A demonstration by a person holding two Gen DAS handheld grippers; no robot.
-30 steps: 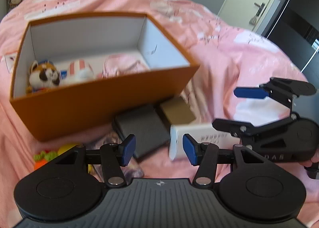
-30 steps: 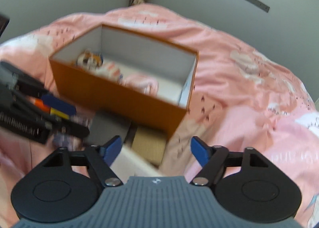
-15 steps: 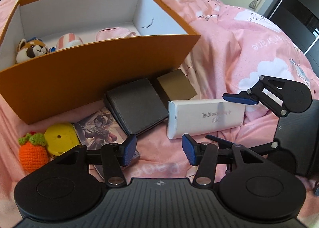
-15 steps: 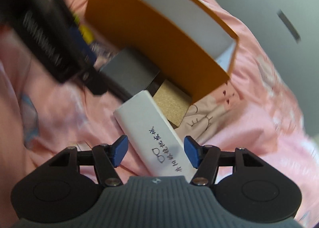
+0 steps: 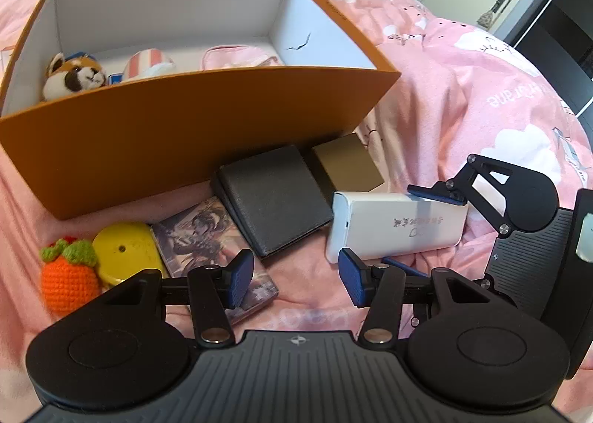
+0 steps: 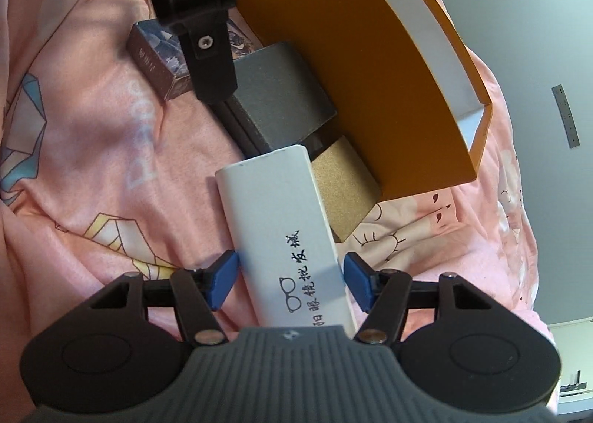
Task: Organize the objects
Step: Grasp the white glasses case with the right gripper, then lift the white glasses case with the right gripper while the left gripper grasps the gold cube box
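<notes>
The right tongs [image 6: 289, 284] straddle the long white rectangular glasses case [image 6: 285, 234] lying on the pink bedspread [image 6: 92, 163] before the orange cardboard box [image 5: 185, 137], blue pads just clear of its sides. The left tongs [image 5: 296, 278] hover spread, empty.

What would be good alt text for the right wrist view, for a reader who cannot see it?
The right gripper has its open jaws around a white glasses case lying on a pink bedspread, not yet pressing it. Beyond the case lie a gold box and a grey box beside an orange box.
</notes>
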